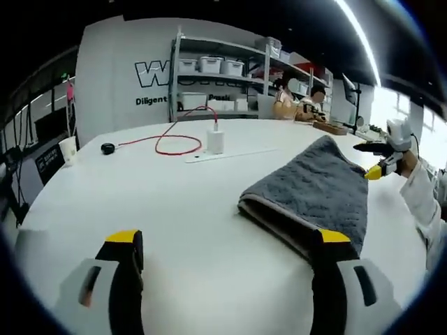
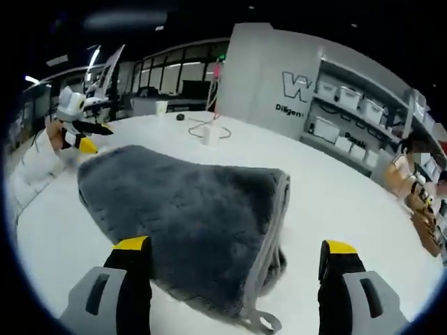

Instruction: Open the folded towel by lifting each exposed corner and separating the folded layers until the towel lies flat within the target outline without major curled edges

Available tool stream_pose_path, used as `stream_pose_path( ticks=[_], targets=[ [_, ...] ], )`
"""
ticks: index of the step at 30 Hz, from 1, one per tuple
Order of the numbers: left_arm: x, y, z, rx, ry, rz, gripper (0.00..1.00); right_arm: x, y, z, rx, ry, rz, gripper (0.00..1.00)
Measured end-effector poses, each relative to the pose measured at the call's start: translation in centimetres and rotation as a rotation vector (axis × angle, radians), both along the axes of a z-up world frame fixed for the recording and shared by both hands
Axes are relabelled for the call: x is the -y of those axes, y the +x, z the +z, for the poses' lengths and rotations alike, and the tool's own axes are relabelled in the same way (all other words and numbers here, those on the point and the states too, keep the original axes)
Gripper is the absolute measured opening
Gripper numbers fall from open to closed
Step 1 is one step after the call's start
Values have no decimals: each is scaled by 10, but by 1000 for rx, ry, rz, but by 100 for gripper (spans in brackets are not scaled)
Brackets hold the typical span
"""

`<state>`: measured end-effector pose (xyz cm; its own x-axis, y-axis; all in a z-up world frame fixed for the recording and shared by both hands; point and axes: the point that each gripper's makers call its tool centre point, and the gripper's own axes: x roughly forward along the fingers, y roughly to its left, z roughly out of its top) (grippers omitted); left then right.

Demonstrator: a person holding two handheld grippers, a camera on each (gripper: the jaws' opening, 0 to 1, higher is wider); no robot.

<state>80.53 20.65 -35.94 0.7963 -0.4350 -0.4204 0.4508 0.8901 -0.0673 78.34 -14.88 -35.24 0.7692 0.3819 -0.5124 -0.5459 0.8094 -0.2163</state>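
A folded dark grey towel (image 1: 314, 188) with a pale trim lies on the white table (image 1: 174, 209), right of centre in the left gripper view. My left gripper (image 1: 228, 241) is open, its right jaw close to the towel's near folded edge, with nothing between the jaws. My right gripper (image 1: 380, 169) shows at the towel's far right side, held by a white-sleeved hand. In the right gripper view the towel (image 2: 188, 202) spreads ahead, its trimmed fold on the right. My right gripper (image 2: 235, 246) stands open over its near edge. The left gripper (image 2: 84, 143) appears at far left.
A white charger block (image 1: 215, 142) with a looped red cable (image 1: 171, 143) sits behind the towel, with a small black object (image 1: 107, 148) and a paper cup (image 1: 68, 148) further left. Shelves with white bins (image 1: 209, 66) and seated people (image 1: 300, 105) stand beyond the table.
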Motion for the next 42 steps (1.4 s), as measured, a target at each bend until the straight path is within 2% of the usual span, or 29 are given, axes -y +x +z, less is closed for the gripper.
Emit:
stream_pose_path(
  ticks=[5, 8, 11, 12, 15, 22, 28, 32, 35, 39, 42],
  targets=[
    [-1, 0, -1, 0, 13, 6, 99, -42, -15, -7, -11, -75, 182, 97],
    [1, -1, -1, -3, 14, -2, 99, -75, -27, -4, 19, -98, 324, 90],
    [3, -2, -1, -2, 15, -9, 99, -93, -35, -3, 31, -109, 392, 85],
    [5, -2, 0, -1, 14, -15, 99, -106, -41, -5, 39, -132, 446, 84],
    [6, -2, 0, -3, 9, -18, 99, -122, -50, -13, 35, -182, 511, 81],
    [6, -3, -2, -9, 8, -15, 99, -137, -48, -26, 25, -205, 534, 66],
    [7, -3, -3, -14, 15, -25, 99, -145, -48, -32, 35, -197, 574, 43],
    [5, -3, -2, -13, 19, -21, 99, -148, -51, -34, 34, -187, 594, 35],
    [3, -3, -2, -14, 14, -17, 99, -148, -53, -35, 38, -183, 614, 25],
    [2, -2, -3, -14, 15, -15, 99, -148, -55, -29, 53, -142, 624, 3],
    [3, -2, -3, -13, 16, -17, 99, -144, -52, -25, 34, -97, 588, 0]
  ],
)
